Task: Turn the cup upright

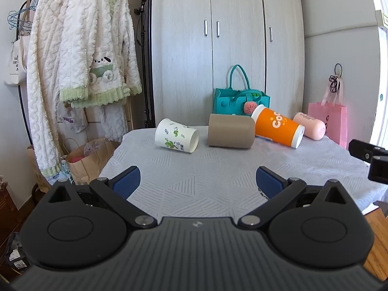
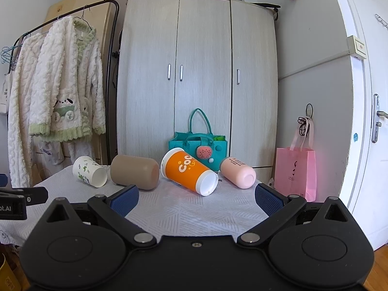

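Observation:
Several cups lie on their sides in a row at the back of the grey-clothed table (image 1: 194, 169): a white paper cup with green leaves (image 1: 176, 135) (image 2: 89, 171), a tan cup (image 1: 230, 131) (image 2: 134, 171), an orange cup (image 1: 277, 126) (image 2: 189, 171) and a pink cup (image 1: 309, 125) (image 2: 237, 172). My left gripper (image 1: 197, 181) is open and empty, over the table's front, well short of the cups. My right gripper (image 2: 196, 197) is open and empty, facing the orange cup from a short distance.
A teal felt bag (image 1: 238, 100) stands behind the cups against the wardrobe (image 1: 218, 48). A pink gift bag (image 2: 295, 172) hangs at the right wall. A clothes rack with fleece robes (image 1: 80, 60) and paper bags (image 1: 89, 160) stand left of the table.

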The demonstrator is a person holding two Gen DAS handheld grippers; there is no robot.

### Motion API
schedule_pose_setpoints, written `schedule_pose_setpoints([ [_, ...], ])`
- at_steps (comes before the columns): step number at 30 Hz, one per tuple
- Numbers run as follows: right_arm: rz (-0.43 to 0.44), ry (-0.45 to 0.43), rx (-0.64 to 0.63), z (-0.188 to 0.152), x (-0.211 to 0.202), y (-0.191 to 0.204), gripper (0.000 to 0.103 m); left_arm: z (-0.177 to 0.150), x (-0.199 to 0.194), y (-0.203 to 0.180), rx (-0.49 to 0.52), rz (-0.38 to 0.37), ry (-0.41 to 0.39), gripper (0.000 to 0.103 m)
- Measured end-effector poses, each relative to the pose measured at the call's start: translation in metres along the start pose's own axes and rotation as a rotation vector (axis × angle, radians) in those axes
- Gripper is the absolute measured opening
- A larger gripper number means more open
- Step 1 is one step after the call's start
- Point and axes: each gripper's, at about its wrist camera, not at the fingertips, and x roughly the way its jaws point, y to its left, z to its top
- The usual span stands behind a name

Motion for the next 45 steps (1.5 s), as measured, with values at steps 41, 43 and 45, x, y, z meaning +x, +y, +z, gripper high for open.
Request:
schedule_pose_setpoints([
  [41,0.439,0.184,-0.119,0.054,0.025,0.013,0.103,0.043,0.019,0.040,-0.025,0.032,0.251,0.103],
  [43,0.492,0.195,-0.179,0.062,0.031,0.025,0.103,0.050,0.026,0.051,-0.023,0.060,0.242,0.103],
  [45,0.566,0.203,-0.219,0.069,0.038,0.034,0.103,0.056,0.031,0.062,-0.030,0.064,0.220,0.103],
])
